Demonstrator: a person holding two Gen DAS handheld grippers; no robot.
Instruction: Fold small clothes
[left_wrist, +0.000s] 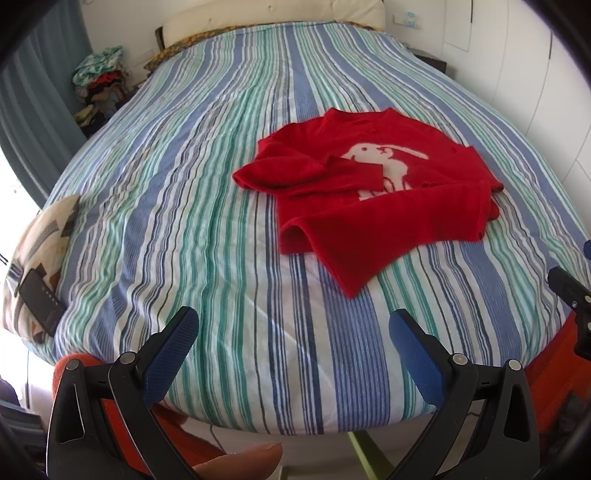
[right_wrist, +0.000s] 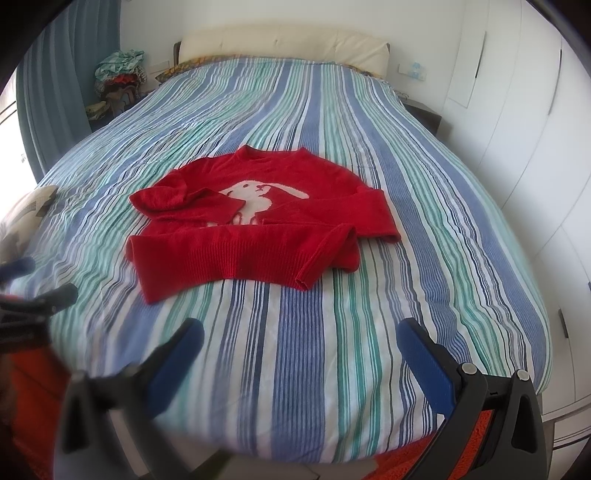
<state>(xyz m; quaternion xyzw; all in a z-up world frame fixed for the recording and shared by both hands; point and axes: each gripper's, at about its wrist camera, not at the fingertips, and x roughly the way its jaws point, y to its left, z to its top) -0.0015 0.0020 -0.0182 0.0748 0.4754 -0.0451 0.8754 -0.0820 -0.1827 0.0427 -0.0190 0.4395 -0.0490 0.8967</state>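
Seemingly midway through folding the red sweater (left_wrist: 373, 192), sleeves already crossed over its rabbit front, lying mid-bed on the striped bedspread (left_wrist: 207, 229); left gripper (left_wrist: 291, 328) and right gripper (right_wrist: 301, 339) hovering near the bed's foot, jaws spread, empty; next, likely reaching for the hem.

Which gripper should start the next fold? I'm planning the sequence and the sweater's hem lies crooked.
Probably the left gripper: the sweater's nearest hem corner points almost straight at it. The right gripper sees that corner well off to its left. Both are open and off the cloth.
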